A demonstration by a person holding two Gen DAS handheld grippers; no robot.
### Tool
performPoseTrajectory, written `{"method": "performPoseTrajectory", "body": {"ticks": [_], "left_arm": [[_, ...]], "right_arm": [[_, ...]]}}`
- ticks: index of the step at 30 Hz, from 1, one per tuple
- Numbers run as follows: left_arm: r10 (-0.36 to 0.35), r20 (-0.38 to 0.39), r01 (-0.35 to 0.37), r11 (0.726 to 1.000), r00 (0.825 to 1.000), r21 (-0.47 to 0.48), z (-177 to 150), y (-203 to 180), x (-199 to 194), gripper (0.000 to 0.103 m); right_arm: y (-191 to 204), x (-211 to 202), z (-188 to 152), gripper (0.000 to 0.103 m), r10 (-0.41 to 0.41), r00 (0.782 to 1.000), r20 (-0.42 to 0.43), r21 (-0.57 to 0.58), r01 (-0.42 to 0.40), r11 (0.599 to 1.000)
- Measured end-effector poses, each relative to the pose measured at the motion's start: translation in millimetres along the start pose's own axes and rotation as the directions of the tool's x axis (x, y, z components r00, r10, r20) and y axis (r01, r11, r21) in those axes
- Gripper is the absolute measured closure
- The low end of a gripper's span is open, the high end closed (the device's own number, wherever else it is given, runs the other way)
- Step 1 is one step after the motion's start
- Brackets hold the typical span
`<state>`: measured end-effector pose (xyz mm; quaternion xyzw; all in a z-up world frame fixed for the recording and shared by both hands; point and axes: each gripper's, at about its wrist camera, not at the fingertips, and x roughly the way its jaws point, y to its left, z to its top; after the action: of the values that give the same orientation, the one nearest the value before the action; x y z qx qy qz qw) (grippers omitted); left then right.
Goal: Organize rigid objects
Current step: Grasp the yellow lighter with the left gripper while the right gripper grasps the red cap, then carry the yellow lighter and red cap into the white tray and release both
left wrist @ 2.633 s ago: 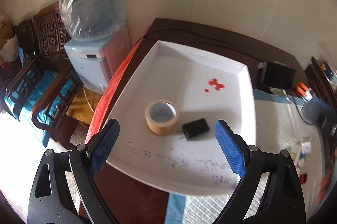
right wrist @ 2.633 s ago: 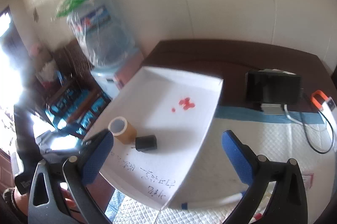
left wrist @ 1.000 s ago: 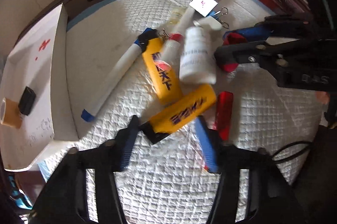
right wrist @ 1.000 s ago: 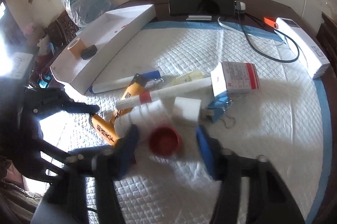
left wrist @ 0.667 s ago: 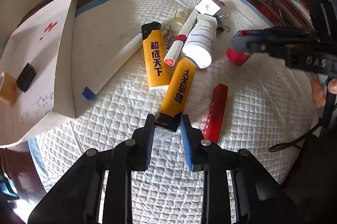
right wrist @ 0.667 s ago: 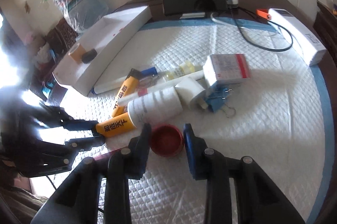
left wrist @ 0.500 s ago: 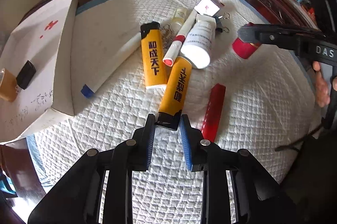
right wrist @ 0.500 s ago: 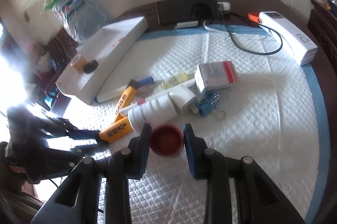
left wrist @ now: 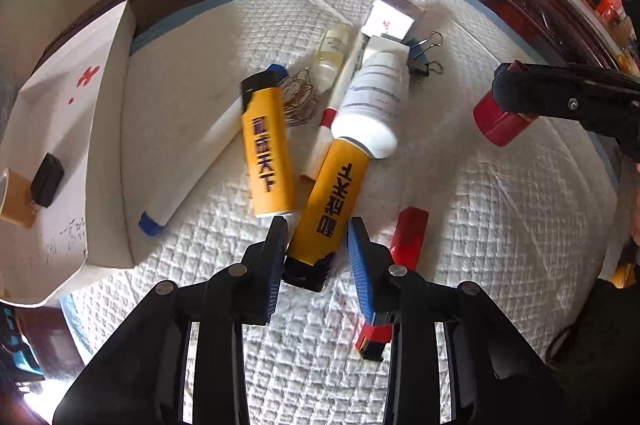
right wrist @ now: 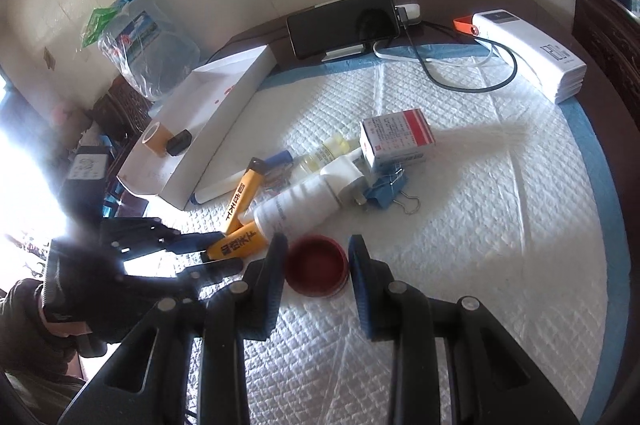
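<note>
Your left hand-held gripper (left wrist: pixel 318 245) has just eased apart a little; its narrowly spaced jaws bracket the yellow lighter (left wrist: pixel 332 201) right of the white tray (left wrist: pixel 108 129), the grip uncertain. Your right hand-held gripper (right wrist: pixel 318 261) pinches the red cap (right wrist: pixel 316 267). Next, carry both trayward.

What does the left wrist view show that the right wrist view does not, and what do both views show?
Only the left wrist view shows the red lighter lying on the pad beside the left hand-held gripper, whose jaws have just been opening around the black end of a yellow lighter.

Only the right wrist view shows the water bottle in a plastic bag by the wall and the open inside of the red cap.

Both show the red cap held in the right hand-held gripper, the two yellow lighters, the white bottle and the white tray.
</note>
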<state>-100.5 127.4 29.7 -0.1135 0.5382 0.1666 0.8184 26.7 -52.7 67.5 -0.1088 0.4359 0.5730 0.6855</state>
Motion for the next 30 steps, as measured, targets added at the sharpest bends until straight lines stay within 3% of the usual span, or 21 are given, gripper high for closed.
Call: {"method": "performPoseTrajectory", "body": {"ticks": [5, 11, 17, 21, 24, 27, 30], "left_arm": [[-0.034, 0.029, 0.035, 0.998, 0.999, -0.048, -7, 6, -8, 0.082], [-0.016, 0.121, 0.035, 0.987, 0.993, -0.159, -14, 31, -45, 0.082], [0.065, 0.274, 0.004, 0.97, 0.96, -0.245, -15, 59, -119, 0.082], [0.159, 0.364, -0.051, 0.956, 0.918, -0.288, -9, 81, -182, 0.082], [0.243, 0.418, -0.094, 0.933, 0.875, -0.347, -4, 110, -235, 0.082], [0.335, 0.463, -0.13, 0.898, 0.821, -0.421, -2, 139, -292, 0.082], [0.426, 0.502, -0.183, 0.868, 0.752, -0.462, -6, 155, -348, 0.082]], "right_arm": [[9, -15, 7, 0.072, 0.016, 0.999, 0.035, -0.034, -0.014, 0.999], [36, -62, 36, 0.073, 0.051, 0.981, 0.187, -0.115, -0.029, 0.993], [58, -96, 65, 0.073, 0.1, 0.946, 0.31, -0.165, -0.05, 0.985], [74, -122, 93, 0.074, 0.153, 0.907, 0.392, -0.2, -0.078, 0.977], [90, -144, 121, 0.074, 0.211, 0.869, 0.448, -0.231, -0.115, 0.966], [112, -167, 147, 0.074, 0.264, 0.825, 0.5, -0.273, -0.139, 0.952], [136, -188, 162, 0.074, 0.303, 0.779, 0.549, -0.322, -0.137, 0.937]]}}
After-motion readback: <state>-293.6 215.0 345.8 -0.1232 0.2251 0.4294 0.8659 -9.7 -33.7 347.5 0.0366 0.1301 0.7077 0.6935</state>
